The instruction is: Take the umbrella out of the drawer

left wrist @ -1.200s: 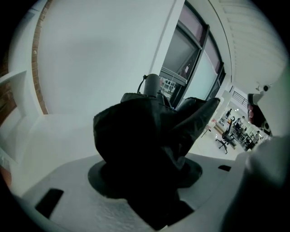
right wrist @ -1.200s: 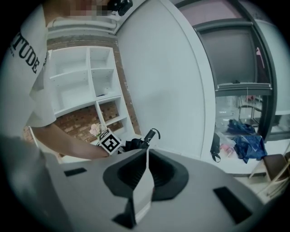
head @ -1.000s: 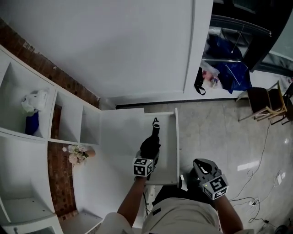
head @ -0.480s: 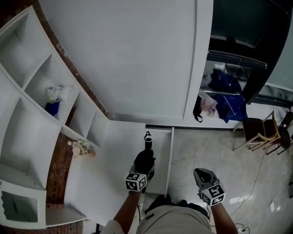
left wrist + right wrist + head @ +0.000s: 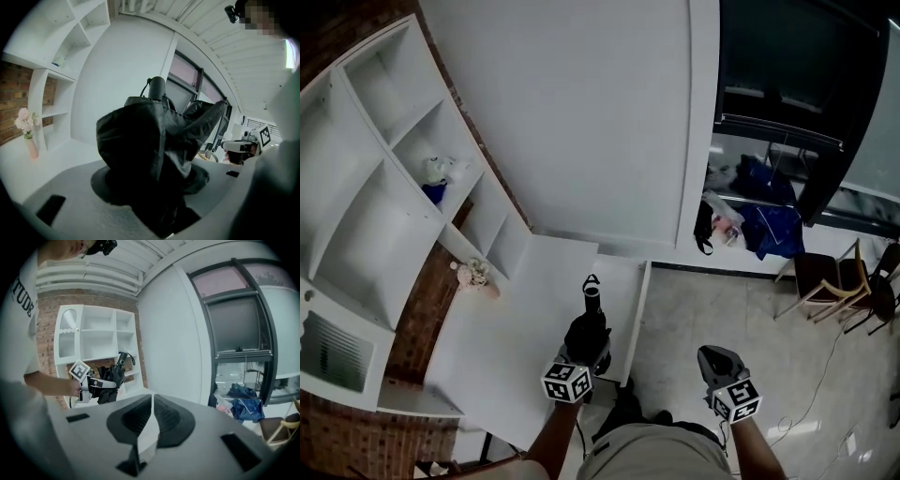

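A black folded umbrella (image 5: 592,300) stands nearly upright in my left gripper (image 5: 579,354), handle and wrist loop on top. It hangs in the air above the white drawer (image 5: 636,309) and the counter beside it. In the left gripper view the umbrella's cloth (image 5: 150,150) fills the space between the jaws, which press on it. My right gripper (image 5: 716,360) is out over the floor to the right, shut with nothing in it; its jaws (image 5: 151,420) meet. From that side I see the umbrella (image 5: 112,376) and the left gripper (image 5: 99,384) in front of the shelves.
White open shelving (image 5: 384,187) rises at the left, with a small flower vase (image 5: 474,276) on the counter. Blue bags and clothes (image 5: 759,220) lie by the dark window at the right. A wooden chair (image 5: 825,281) stands on the tiled floor.
My left gripper has risen with the umbrella and come back from the drawer. The right gripper has shifted a little, still shut. The head view has tilted up and shows more of the shelves.
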A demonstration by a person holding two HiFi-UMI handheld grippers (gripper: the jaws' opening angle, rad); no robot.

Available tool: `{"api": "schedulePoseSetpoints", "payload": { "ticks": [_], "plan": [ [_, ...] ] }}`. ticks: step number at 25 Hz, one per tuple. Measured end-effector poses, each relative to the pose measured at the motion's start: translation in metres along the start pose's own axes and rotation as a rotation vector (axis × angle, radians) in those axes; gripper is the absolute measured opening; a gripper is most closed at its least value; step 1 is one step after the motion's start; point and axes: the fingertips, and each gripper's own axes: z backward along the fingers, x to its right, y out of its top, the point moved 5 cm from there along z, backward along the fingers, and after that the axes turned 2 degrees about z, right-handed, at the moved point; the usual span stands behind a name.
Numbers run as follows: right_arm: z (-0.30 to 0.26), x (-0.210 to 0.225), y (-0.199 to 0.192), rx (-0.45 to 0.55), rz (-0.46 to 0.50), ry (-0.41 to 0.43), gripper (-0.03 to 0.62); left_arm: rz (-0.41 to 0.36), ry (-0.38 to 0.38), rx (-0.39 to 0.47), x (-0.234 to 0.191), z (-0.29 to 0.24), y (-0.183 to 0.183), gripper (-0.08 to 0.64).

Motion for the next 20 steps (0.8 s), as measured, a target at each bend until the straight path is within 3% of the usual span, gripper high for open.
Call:
{"api": "schedulePoseSetpoints", "payload": {
  "ticks": [11, 20],
  "plan": [
    [0.049, -0.029, -0.011, 0.044, 0.023, 0.094, 0.034, 0.002, 0.052, 0.11, 0.073, 0.094, -0.016, 0.252],
    [0.051, -0.07, 0.001, 0.087, 0.027, 0.125, 0.034, -0.031, 0.094, 0.18, 0.074, 0.163, -0.013, 0.252]
  ]
}}
